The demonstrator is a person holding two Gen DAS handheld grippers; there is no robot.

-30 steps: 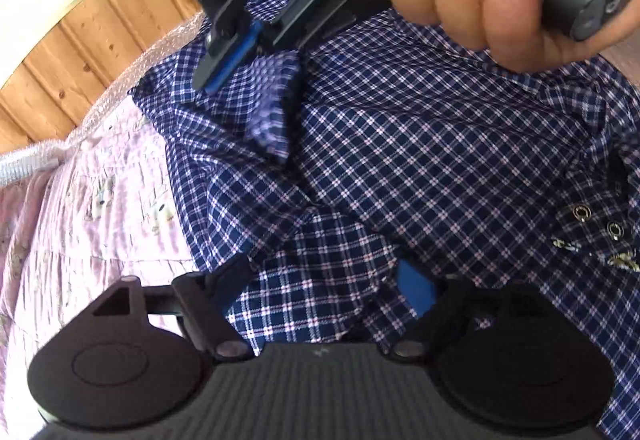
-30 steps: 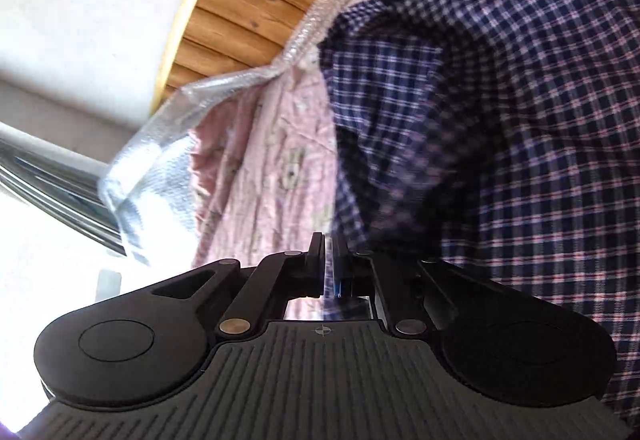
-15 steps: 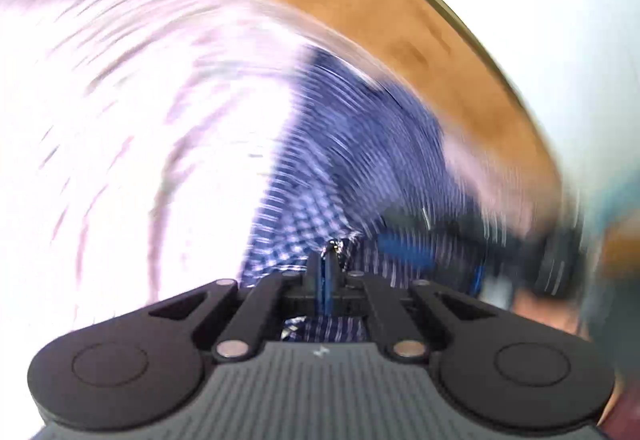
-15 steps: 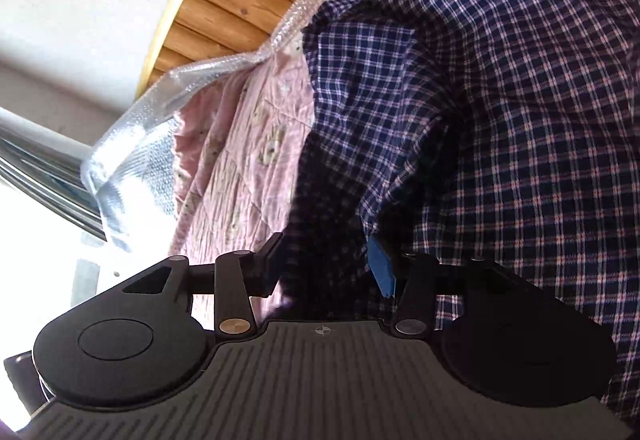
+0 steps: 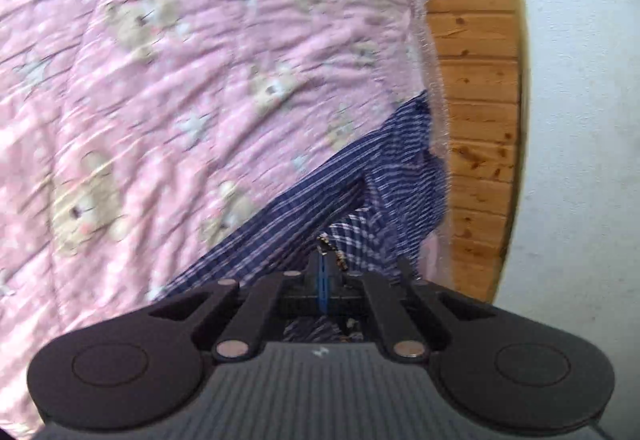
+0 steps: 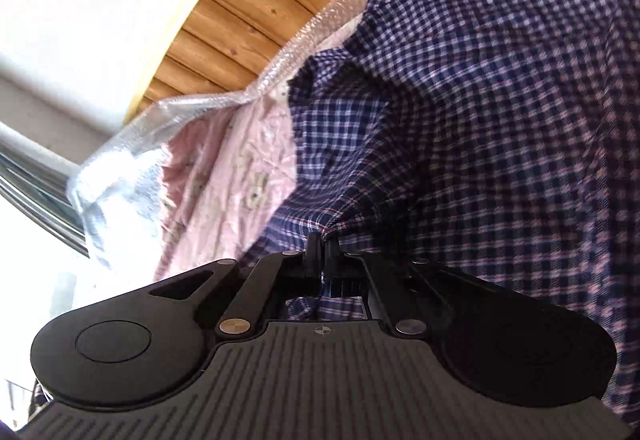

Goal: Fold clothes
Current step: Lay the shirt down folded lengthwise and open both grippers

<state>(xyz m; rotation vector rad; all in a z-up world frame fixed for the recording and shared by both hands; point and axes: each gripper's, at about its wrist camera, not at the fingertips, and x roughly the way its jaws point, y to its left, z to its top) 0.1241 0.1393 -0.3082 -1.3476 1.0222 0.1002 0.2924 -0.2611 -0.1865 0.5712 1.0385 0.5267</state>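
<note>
The left gripper is clamped on the navy checked shirt, which runs toward 1 o'clock across the pink quilt. The right gripper, jaws just closed, pinches the same shirt, apparently at a fold; the fabric spreads from 12 to 3 o'clock.

Daylight, bright, from the left in the right wrist view: window area blown out to white, no detail. Checked shirt dim and shadowed on its near folds, slightly soft toward the right edge. Left wrist view evenly lit; pink quilt smeared by motion blur, bear print streaked, washed out near left. Wooden floor sharper. Both views fisheye: straight boards bend, dark corners at the frame rim.
</note>
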